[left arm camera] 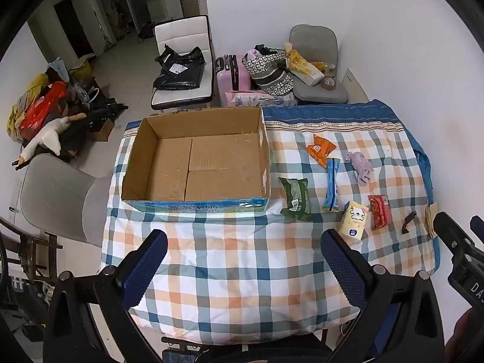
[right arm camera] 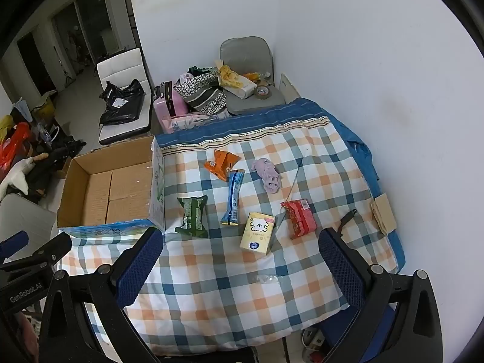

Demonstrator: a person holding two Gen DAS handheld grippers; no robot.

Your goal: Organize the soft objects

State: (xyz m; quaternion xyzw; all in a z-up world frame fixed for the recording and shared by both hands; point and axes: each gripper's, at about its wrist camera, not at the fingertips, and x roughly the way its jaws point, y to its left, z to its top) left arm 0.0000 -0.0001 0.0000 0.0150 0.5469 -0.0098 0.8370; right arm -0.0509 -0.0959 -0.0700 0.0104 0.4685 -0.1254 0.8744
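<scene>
An empty cardboard box (left arm camera: pixel 196 163) (right arm camera: pixel 112 190) stands on the checked cloth at the left. To its right lie several soft packs: a green pack (left arm camera: pixel 295 195) (right arm camera: pixel 192 216), a blue pack (left arm camera: pixel 331 184) (right arm camera: pixel 233 198), an orange pack (left arm camera: pixel 320 148) (right arm camera: pixel 222 163), a yellow tissue pack (left arm camera: pixel 353 219) (right arm camera: pixel 257 233), a red pack (left arm camera: pixel 380 211) (right arm camera: pixel 298 218) and a purple plush toy (left arm camera: pixel 360 168) (right arm camera: pixel 267 174). My left gripper (left arm camera: pixel 242 260) is open and empty above the near cloth. My right gripper (right arm camera: pixel 242 263) is open and empty, just short of the yellow pack.
A black clip (right arm camera: pixel 346 219) and a tan folded piece (right arm camera: pixel 383 214) lie at the table's right edge. Grey chairs (left arm camera: pixel 60 196) (right arm camera: pixel 251 72), a pink suitcase (left arm camera: pixel 231 74) and clutter surround the table. A white wall is at the right.
</scene>
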